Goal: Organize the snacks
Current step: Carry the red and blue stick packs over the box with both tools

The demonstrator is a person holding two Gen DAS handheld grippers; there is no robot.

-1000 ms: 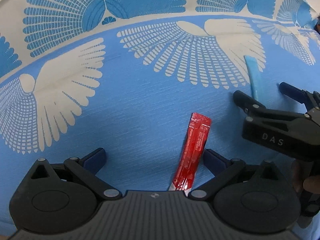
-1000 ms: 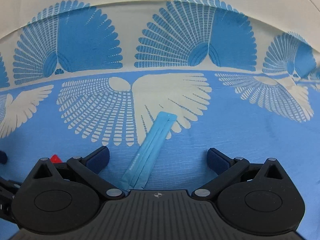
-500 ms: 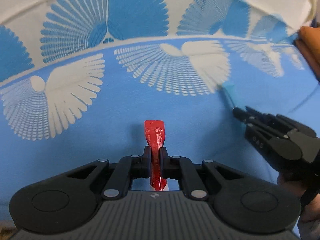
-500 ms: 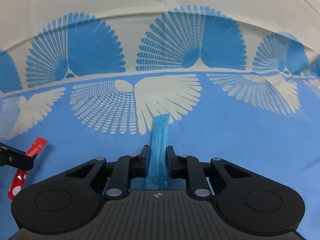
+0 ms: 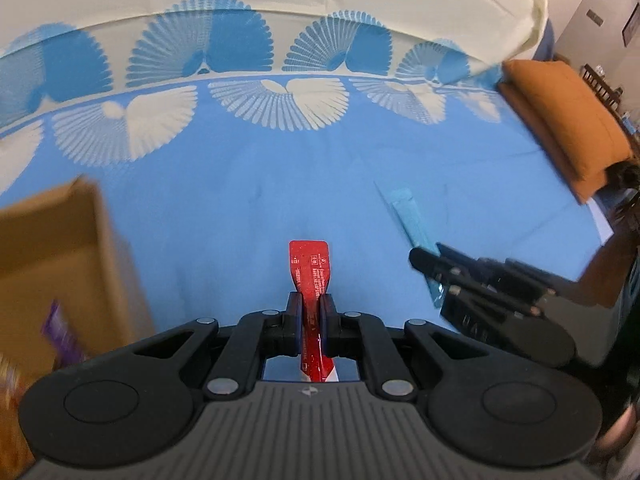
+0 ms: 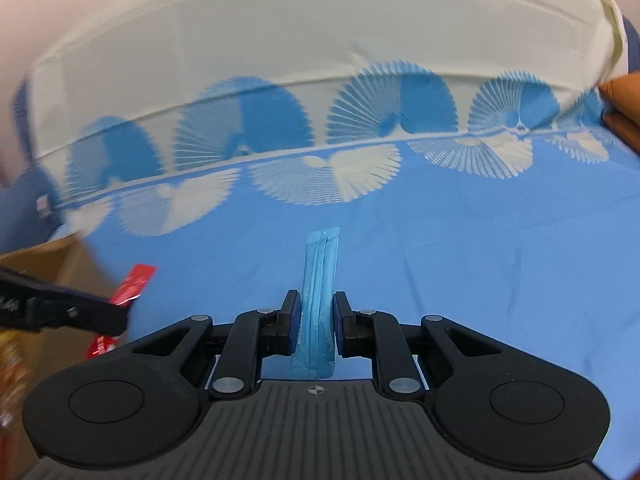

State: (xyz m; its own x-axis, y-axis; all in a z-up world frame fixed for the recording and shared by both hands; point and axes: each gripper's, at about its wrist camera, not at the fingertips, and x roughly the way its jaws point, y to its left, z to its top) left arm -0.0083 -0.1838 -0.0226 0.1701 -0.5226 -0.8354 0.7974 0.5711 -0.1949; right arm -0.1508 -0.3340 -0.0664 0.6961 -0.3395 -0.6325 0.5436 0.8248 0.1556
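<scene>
My left gripper [image 5: 311,316] is shut on a red stick sachet [image 5: 310,268], which points forward above the blue patterned cloth [image 5: 240,184]. My right gripper [image 6: 316,316] is shut on a light blue stick sachet [image 6: 320,264], also lifted off the cloth. In the left wrist view the right gripper [image 5: 430,262] shows at the right with the blue sachet [image 5: 408,216] sticking out of it. In the right wrist view the left gripper [image 6: 120,314] comes in from the left edge with the red sachet [image 6: 134,284]. A brown cardboard box [image 5: 48,264] lies at the left, blurred.
The box holds blurred snack packets, a purple one [image 5: 60,332] among them. An orange cushion [image 5: 560,116] lies at the far right edge of the cloth. A cream band of fabric [image 6: 280,40] runs along the back. Box corner [image 6: 44,256] shows at the left.
Both grippers shut on their sachets, left on red and right on blue, then lifted them off the cloth and swung left. The cardboard box has come into view at the left.
</scene>
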